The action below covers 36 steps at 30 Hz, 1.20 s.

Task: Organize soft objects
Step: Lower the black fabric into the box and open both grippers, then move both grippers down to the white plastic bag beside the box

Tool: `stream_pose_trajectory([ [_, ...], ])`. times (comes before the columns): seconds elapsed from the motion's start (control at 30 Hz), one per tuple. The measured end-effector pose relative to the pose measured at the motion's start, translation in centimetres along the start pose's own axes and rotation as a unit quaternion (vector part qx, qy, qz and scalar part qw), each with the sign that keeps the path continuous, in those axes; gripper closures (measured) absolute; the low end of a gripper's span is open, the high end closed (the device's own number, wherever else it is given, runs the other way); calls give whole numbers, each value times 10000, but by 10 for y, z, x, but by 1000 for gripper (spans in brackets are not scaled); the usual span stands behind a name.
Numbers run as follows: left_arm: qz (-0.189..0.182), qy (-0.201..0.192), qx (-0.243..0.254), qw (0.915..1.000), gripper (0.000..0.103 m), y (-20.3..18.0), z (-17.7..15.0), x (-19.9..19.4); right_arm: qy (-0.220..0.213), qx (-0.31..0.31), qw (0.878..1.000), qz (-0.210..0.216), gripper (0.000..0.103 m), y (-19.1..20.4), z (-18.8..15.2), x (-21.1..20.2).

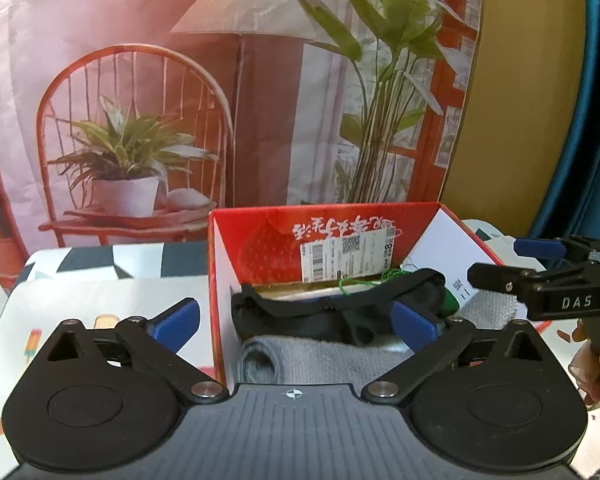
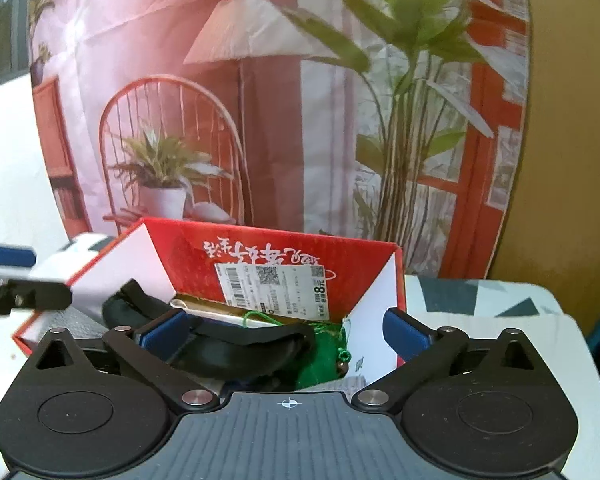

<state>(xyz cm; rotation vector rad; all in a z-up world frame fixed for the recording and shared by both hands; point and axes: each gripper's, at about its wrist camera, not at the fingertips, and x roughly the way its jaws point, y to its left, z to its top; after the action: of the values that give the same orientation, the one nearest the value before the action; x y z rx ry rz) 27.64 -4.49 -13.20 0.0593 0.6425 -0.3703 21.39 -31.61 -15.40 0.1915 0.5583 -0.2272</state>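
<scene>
A red and white cardboard box [image 1: 260, 240] stands open on the table, also in the right wrist view [image 2: 260, 256]. Inside lie a black fabric piece [image 1: 332, 312], a grey knitted cloth [image 1: 320, 360] and a green pouch [image 2: 324, 356]. My left gripper [image 1: 296, 320] is open and empty, its fingers astride the box's left wall. My right gripper [image 2: 284, 332] is open and empty, over the box's near right corner. The right gripper also shows at the right of the left wrist view [image 1: 540, 268].
A printed backdrop with a chair, lamp and plants [image 1: 220, 100] hangs behind the table. The tablecloth [image 2: 480, 300] has grey and white geometric shapes. A printed sheet [image 1: 80, 308] lies left of the box. A teal curtain [image 1: 596, 120] hangs at far right.
</scene>
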Motion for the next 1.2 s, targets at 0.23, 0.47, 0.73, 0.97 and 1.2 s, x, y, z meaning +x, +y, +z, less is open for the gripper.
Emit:
stream_pose_trajectory([
  [0.23,-31,-44,-192,9998,0,1,-19,-27,-221,148,9996,112,0,5,-9,-28],
  [0.47,48,-96,-320,9994,0,-1,-43,-47,-498,260,9982,205,0,15,-23,-59],
  [0.73,111,-114,-441,9989,0,-4,-71,-66,-653,144,9976,172,0,30,-52,-85],
  [0.97,109,87,-563,9983,0,-6,-97,-68,-444,239,9986,147,1,33,-89,-90],
  [1.2,135,372,-776,9962,0,-4,-124,-64,-141,369,9992,65,1,29,-124,-87],
])
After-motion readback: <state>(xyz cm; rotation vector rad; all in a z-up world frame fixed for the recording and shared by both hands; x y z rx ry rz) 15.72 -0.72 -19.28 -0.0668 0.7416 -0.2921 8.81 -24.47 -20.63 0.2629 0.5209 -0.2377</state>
